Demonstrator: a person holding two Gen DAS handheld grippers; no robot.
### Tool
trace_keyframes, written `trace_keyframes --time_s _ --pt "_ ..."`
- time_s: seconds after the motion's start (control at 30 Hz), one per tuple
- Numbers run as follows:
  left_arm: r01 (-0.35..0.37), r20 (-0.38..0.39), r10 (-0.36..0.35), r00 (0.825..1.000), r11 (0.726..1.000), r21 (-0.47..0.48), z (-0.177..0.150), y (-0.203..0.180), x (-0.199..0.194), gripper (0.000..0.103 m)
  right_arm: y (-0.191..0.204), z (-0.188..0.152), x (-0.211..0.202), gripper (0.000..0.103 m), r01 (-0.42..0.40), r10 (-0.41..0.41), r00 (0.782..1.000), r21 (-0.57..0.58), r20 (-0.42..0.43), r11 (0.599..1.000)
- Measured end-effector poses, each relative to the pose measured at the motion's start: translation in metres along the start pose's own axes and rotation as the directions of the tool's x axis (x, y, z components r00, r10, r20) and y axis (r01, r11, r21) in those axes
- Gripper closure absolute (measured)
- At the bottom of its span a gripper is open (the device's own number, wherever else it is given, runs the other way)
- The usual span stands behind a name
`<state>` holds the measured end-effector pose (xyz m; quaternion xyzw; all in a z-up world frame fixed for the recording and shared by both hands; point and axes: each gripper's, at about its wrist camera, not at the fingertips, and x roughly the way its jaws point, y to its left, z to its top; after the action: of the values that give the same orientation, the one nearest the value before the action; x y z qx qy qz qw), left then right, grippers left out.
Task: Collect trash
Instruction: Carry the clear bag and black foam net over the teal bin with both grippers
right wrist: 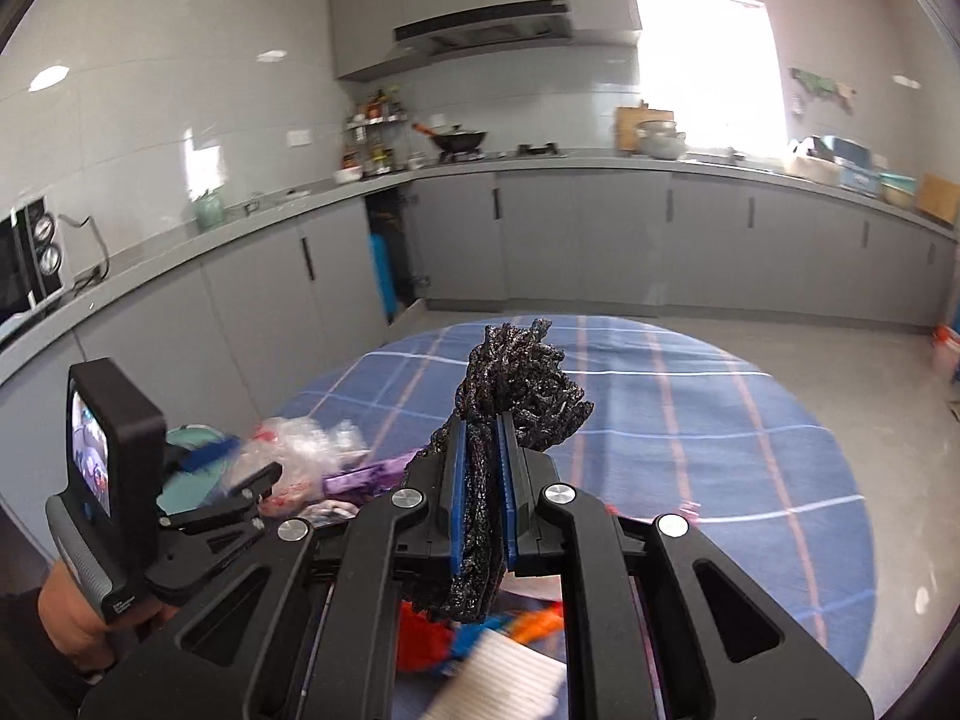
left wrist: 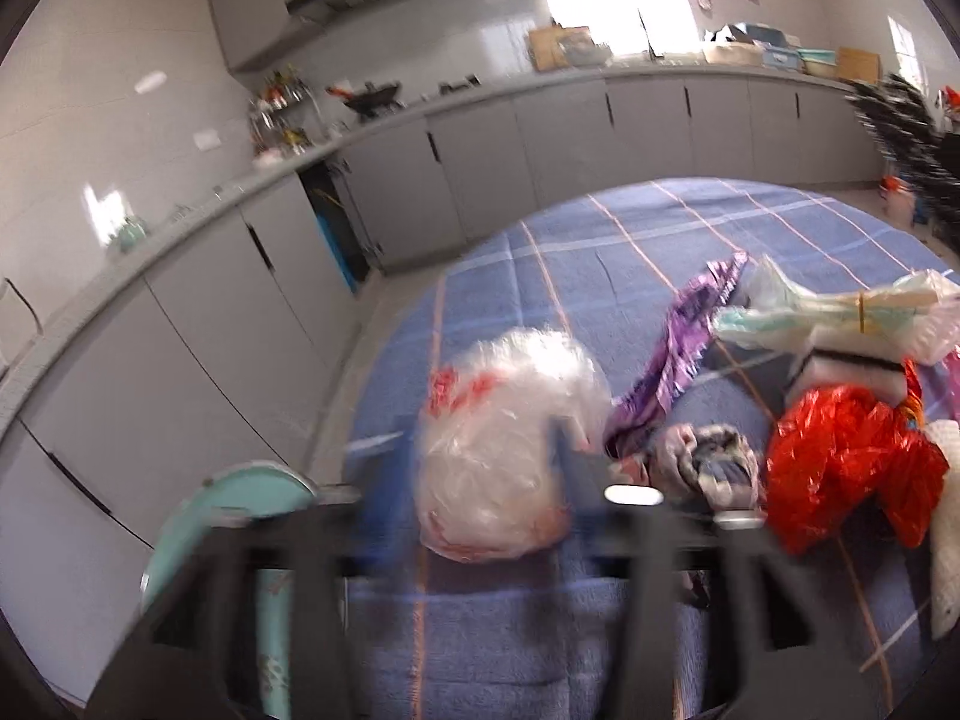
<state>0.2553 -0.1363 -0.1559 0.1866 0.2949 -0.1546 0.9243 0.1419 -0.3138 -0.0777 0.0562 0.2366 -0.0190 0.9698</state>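
Observation:
My left gripper point(left wrist: 480, 468) is shut on a crumpled clear plastic bag with red print point(left wrist: 504, 450), held above the blue plaid tablecloth point(left wrist: 600, 252); the view is motion-blurred. My right gripper point(right wrist: 483, 450) is shut on a black glittery garbage bag point(right wrist: 516, 384), held up over the round table point(right wrist: 750, 420). More trash lies on the table: a purple foil wrapper point(left wrist: 678, 348), a red plastic bag point(left wrist: 840, 456), a grey crumpled rag point(left wrist: 714, 462) and clear bags with papers point(left wrist: 852, 312). The left gripper and its bag point(right wrist: 294, 450) show at the left of the right wrist view.
A teal round chair or bin point(left wrist: 240, 516) stands at the table's left edge. Grey kitchen cabinets point(right wrist: 570, 240) and a counter run along the walls. A microwave point(right wrist: 30, 258) sits far left. Grey floor point(right wrist: 870, 360) lies beyond the table.

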Motion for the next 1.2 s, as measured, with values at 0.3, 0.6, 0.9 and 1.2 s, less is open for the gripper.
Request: trace_keyframes --time_s 0.3,0.6,0.9,1.2 --pt "-0.109 0.028 0.109 0.994 0.994 -0.025 -0.008 0.029 -0.024 0.091 0.023 0.001 0.026 0.092 -0.055 0.054 0.998 -0.037 -0.028 0.998" --pt "-0.206 0.047 0.21 0.977 0.976 -0.069 -0.024 0.082 -0.058 0.091 0.06 -0.004 0.037 0.092 -0.103 0.099 0.994 -0.071 -0.052 0.992" --pt "-0.309 0.021 0.313 0.95 0.946 -0.097 -0.054 0.124 -0.068 0.091 0.105 -0.002 0.048 0.092 -0.171 0.165 0.984 -0.124 -0.062 0.977" --pt "-0.372 -0.006 0.374 0.927 0.919 -0.129 -0.067 0.159 -0.067 0.091 0.142 -0.006 0.063 0.092 -0.239 0.226 0.97 -0.168 -0.093 0.956"
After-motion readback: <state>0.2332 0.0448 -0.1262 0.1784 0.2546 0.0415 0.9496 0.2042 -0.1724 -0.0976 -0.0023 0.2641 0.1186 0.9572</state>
